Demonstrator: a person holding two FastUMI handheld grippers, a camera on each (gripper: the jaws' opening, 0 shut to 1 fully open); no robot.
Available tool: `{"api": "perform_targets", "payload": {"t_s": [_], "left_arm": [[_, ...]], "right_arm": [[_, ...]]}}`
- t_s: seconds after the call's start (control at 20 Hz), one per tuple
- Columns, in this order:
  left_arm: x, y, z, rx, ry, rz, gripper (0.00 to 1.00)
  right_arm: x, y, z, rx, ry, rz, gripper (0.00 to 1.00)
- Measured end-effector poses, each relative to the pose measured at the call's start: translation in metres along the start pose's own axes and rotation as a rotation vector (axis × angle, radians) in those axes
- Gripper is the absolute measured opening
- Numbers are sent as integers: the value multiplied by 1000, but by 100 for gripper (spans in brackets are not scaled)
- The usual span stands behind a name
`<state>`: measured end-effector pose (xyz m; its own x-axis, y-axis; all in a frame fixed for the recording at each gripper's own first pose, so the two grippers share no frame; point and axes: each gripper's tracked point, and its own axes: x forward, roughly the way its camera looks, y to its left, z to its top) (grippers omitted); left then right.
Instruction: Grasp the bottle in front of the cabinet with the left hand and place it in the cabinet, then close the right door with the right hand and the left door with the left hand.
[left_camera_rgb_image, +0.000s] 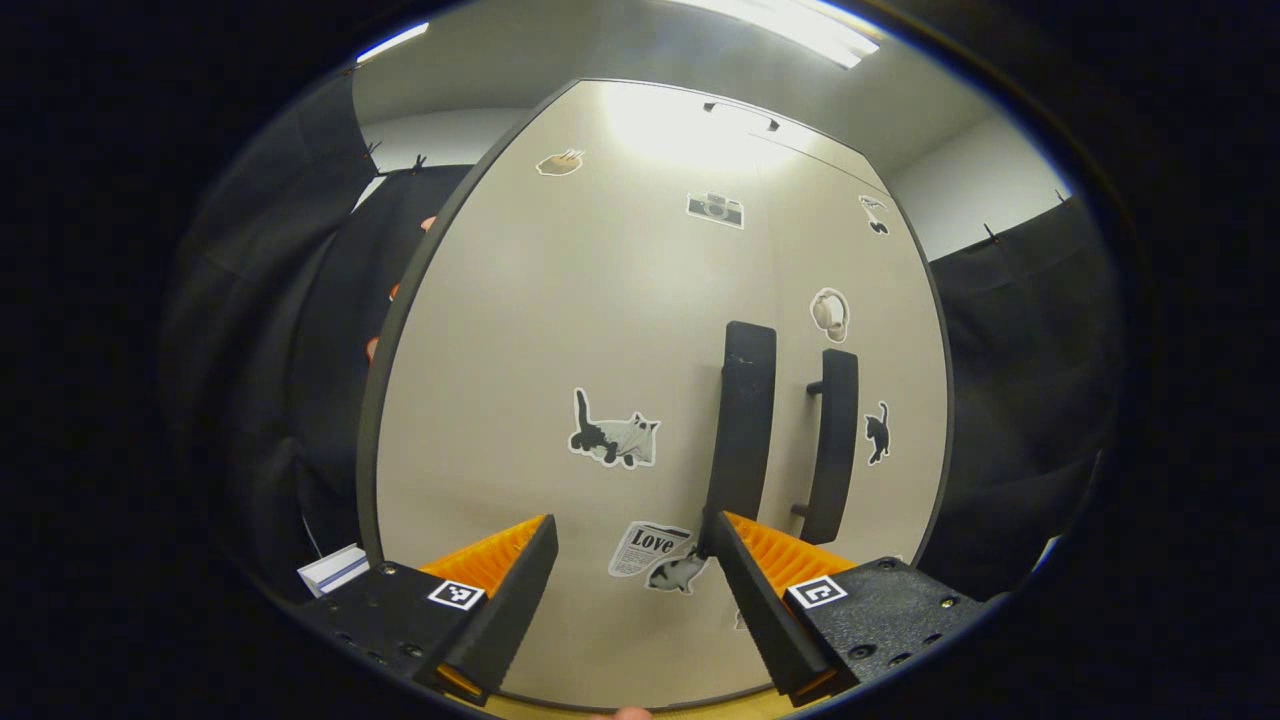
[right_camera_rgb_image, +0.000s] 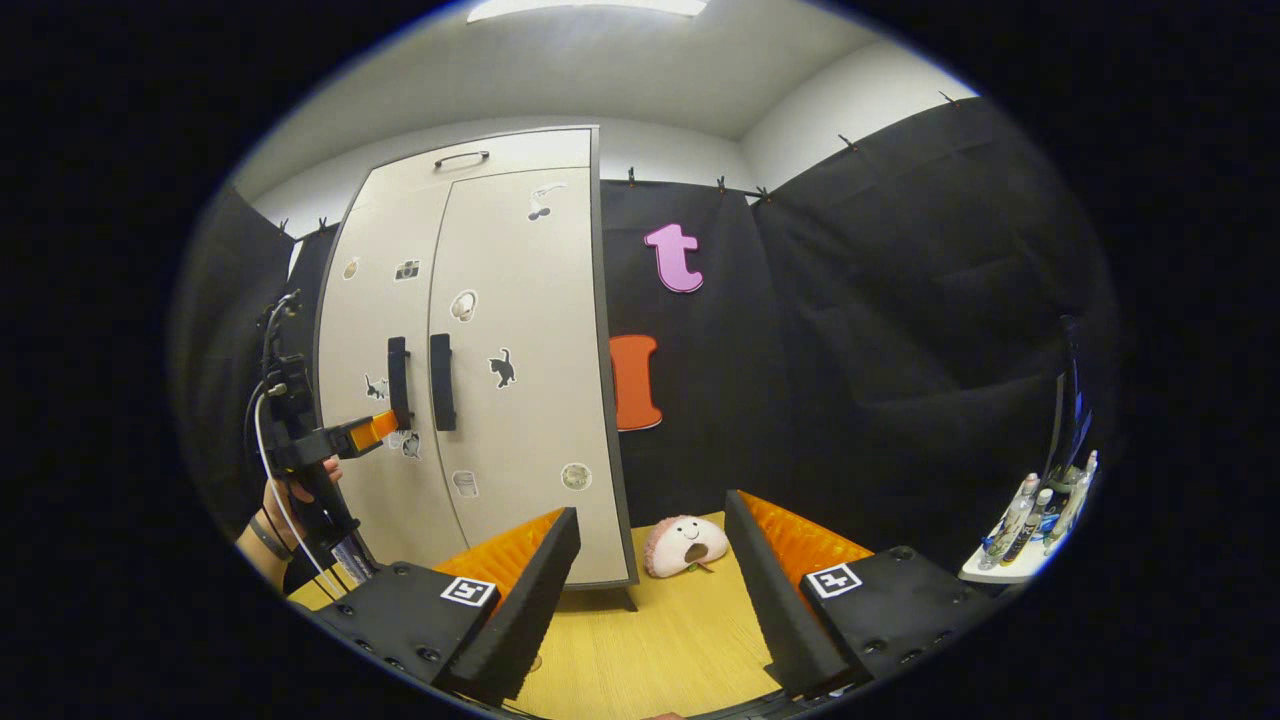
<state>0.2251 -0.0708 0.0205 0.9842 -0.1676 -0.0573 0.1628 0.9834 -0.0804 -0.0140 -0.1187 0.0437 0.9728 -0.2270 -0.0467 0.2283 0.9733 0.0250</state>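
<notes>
The beige cabinet (left_camera_rgb_image: 600, 330) stands close in front of my left gripper (left_camera_rgb_image: 630, 525), both doors flush and shut, stickers scattered over them. Two dark vertical handles, the left door's (left_camera_rgb_image: 745, 420) and the right door's (left_camera_rgb_image: 833, 445), sit side by side at the seam. My left gripper is open with nothing between its fingers, its right fingertip just below the left handle. In the right gripper view the cabinet (right_camera_rgb_image: 520, 350) rises at the left, and a hand holds the left gripper (right_camera_rgb_image: 372, 430) against the left door beside the handles (right_camera_rgb_image: 420, 382). My right gripper (right_camera_rgb_image: 650, 540) hangs open over the wooden table (right_camera_rgb_image: 660, 640), apart from the cabinet.
A small pink plush toy (right_camera_rgb_image: 685, 545) lies on the table just right of the cabinet's corner. At the far right a white tray (right_camera_rgb_image: 1000, 572) holds several tubes and small bottles. A white box (left_camera_rgb_image: 335, 570) sits left of the cabinet. Black cloth walls enclose the booth.
</notes>
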Motion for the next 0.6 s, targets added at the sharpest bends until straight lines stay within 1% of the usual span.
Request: {"api": "perform_targets", "payload": {"t_s": [0.1, 0.15, 0.2, 0.45, 0.6], "left_arm": [[-8, 1, 3, -17, -5, -1, 95], [-14, 1, 4, -28, -9, -8, 95], [-21, 2, 6, -36, -9, -11, 94], [-64, 10, 18, -101, -20, -19, 95], [-97, 29, 26, -80, -41, 20, 95]], "right_arm": [[0, 4, -5, 4, 7, 7, 97], [1, 6, -10, 1, 18, 13, 89], [1, 9, -13, 1, 32, 19, 97], [10, 27, -26, 10, 66, 66, 98], [19, 40, -31, 13, 76, 100, 98]]}}
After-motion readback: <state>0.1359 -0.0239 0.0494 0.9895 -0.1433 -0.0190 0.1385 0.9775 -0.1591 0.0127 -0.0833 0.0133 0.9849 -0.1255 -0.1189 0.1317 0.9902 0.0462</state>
